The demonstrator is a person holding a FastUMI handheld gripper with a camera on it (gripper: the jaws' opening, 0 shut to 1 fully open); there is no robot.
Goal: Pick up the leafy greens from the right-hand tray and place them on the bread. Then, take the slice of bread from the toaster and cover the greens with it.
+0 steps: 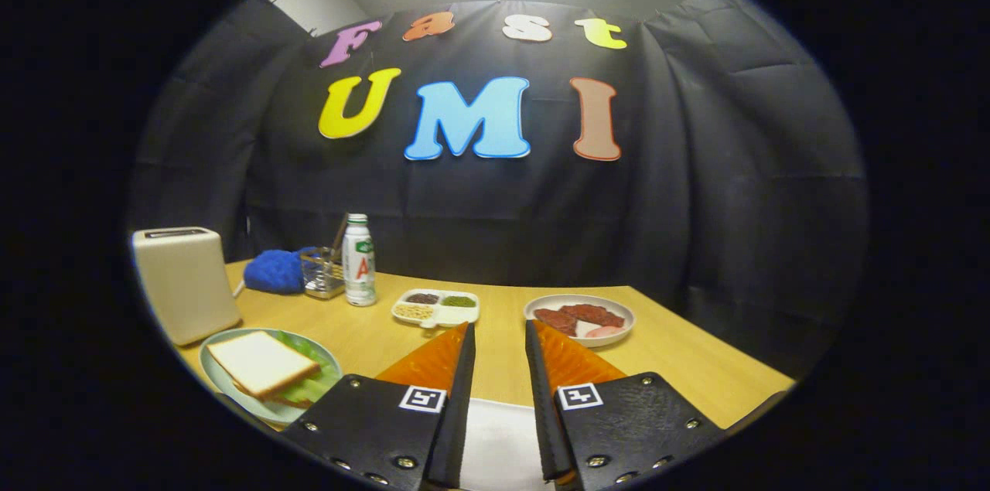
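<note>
Gripper view: gripper (499, 336) fingers parted, empty.
Plate (220, 375): bread (261, 362) over greens (319, 383) (looks finished).
Toaster (184, 282): beside plate.
Risk: a careless swing could knock the top slice askew.

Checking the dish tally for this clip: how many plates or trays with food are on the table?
3: plate with the sandwich beside the toaster; divided tray right of the bottle; plate of meat beyond the open gripper.
</note>
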